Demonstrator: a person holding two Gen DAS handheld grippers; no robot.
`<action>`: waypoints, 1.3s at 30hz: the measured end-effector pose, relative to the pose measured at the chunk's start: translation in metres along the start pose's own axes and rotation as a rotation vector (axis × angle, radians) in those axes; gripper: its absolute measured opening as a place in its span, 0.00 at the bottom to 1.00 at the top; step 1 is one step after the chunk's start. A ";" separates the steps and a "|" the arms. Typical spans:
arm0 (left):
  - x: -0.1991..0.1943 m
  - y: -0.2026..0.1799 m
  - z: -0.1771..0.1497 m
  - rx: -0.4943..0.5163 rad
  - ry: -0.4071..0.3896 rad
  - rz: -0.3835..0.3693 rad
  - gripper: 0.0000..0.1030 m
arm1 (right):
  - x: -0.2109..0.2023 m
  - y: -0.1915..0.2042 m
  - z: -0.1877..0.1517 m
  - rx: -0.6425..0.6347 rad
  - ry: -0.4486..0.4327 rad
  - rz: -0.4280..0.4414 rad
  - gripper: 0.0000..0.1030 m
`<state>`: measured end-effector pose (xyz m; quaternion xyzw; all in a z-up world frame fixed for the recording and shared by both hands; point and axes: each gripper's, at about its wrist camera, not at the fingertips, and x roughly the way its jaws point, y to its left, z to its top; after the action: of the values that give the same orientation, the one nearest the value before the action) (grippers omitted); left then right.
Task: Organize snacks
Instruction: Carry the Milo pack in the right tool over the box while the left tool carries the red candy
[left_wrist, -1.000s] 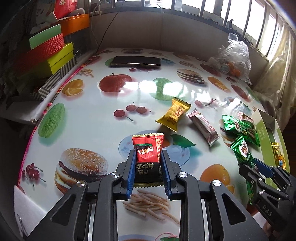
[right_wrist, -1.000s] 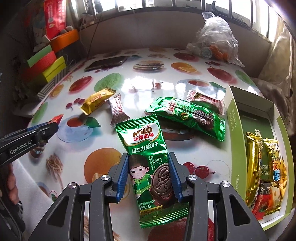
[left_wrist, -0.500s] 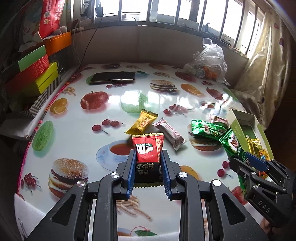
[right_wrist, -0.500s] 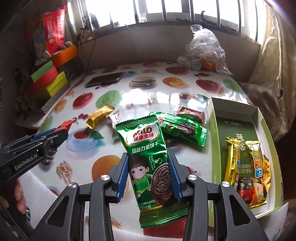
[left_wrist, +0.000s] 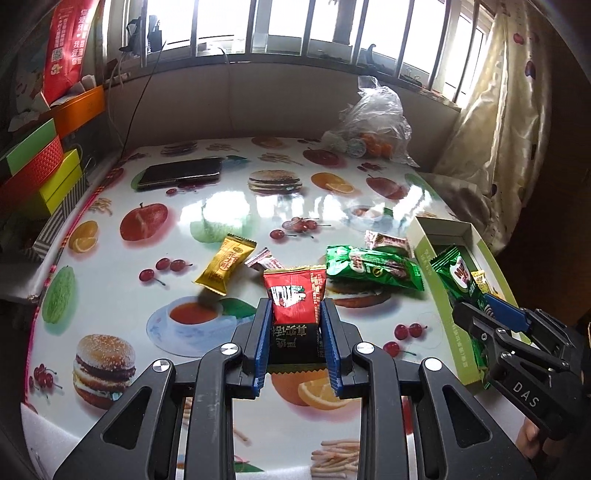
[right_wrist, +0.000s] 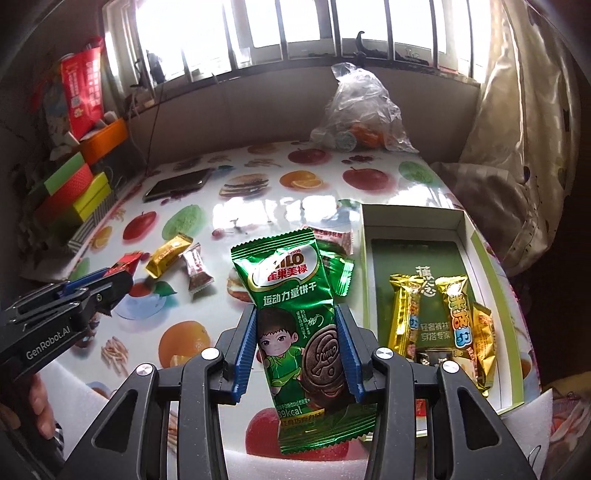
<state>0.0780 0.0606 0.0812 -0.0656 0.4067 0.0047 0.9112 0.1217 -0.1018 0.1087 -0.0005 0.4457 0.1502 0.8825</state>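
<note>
My left gripper (left_wrist: 295, 310) is shut on a red and black snack packet (left_wrist: 293, 295), held above the fruit-print table (left_wrist: 110, 295). My right gripper (right_wrist: 296, 317) is shut on a green Milo biscuit packet (right_wrist: 284, 280), also lifted, just left of the open green box (right_wrist: 484, 258). Several golden snack bars (right_wrist: 404, 314) lie in that box. On the table lie a yellow packet (left_wrist: 225, 264), a small pink packet (left_wrist: 266, 260), a second green Milo packet (left_wrist: 373, 267) and another pink packet (left_wrist: 388, 242). In the left wrist view the right gripper (left_wrist: 480, 314) hangs over the box's near edge.
A dark phone (left_wrist: 179, 173) lies at the table's far left. A clear plastic bag (left_wrist: 373, 125) of small items sits at the far right corner. Stacked coloured boxes (left_wrist: 37, 173) line the left side. A curtain (left_wrist: 509, 129) hangs beyond the box.
Both grippers have risen and pulled back from the table with their packets still held. More of the table, the window and the green box has come into both views.
</note>
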 end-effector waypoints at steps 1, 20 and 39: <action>0.000 -0.003 0.001 0.004 -0.001 -0.007 0.26 | -0.002 -0.003 0.000 0.003 -0.003 -0.005 0.39; 0.010 -0.075 0.015 0.123 -0.002 -0.130 0.26 | -0.030 -0.068 -0.003 0.123 -0.037 -0.127 0.39; 0.038 -0.136 0.024 0.200 0.057 -0.263 0.26 | -0.031 -0.122 -0.017 0.207 -0.007 -0.216 0.39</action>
<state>0.1299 -0.0733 0.0843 -0.0276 0.4188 -0.1569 0.8940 0.1240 -0.2290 0.1066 0.0433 0.4530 0.0074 0.8904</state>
